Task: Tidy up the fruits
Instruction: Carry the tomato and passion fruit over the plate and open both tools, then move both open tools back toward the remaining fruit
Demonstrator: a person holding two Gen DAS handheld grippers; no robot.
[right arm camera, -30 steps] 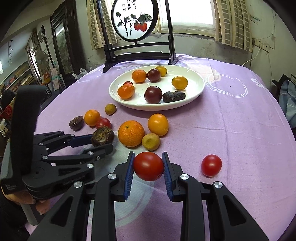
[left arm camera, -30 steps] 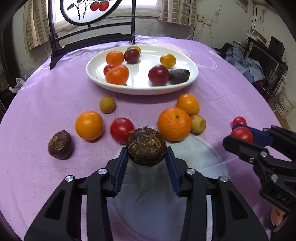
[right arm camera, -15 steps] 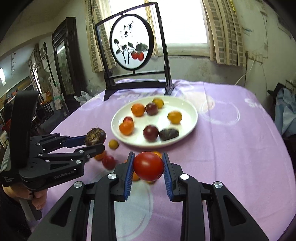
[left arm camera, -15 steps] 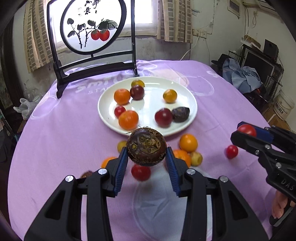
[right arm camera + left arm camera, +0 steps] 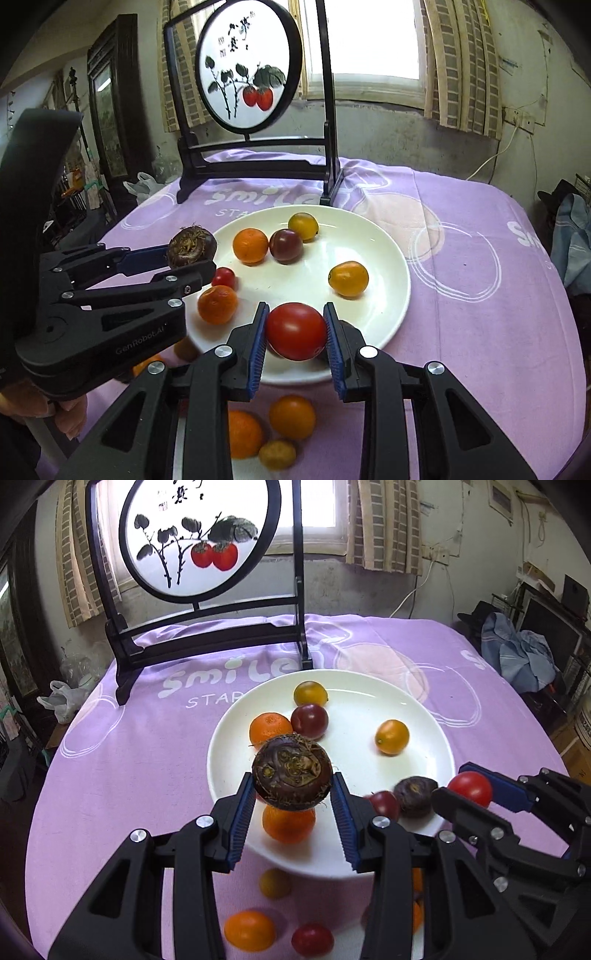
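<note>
My left gripper [image 5: 292,794] is shut on a dark brown water chestnut [image 5: 291,777] and holds it above the near left part of the white plate [image 5: 424,716]. It also shows in the right wrist view [image 5: 192,247]. My right gripper [image 5: 296,332] is shut on a red tomato [image 5: 296,331], held above the plate's [image 5: 391,258] near rim; the tomato shows in the left wrist view [image 5: 470,788] too. The plate holds several oranges, tomatoes and dark fruits.
Loose fruits lie on the purple cloth near the plate's front: oranges [image 5: 291,416], a small yellowish fruit [image 5: 277,455], a red tomato [image 5: 312,939]. A black-framed round painted screen [image 5: 195,539] stands behind the plate. Clutter lies beyond the table's right edge.
Both grippers have lifted and moved forward with their fruits, from over the loose fruits on the cloth to above the plate's near side.
</note>
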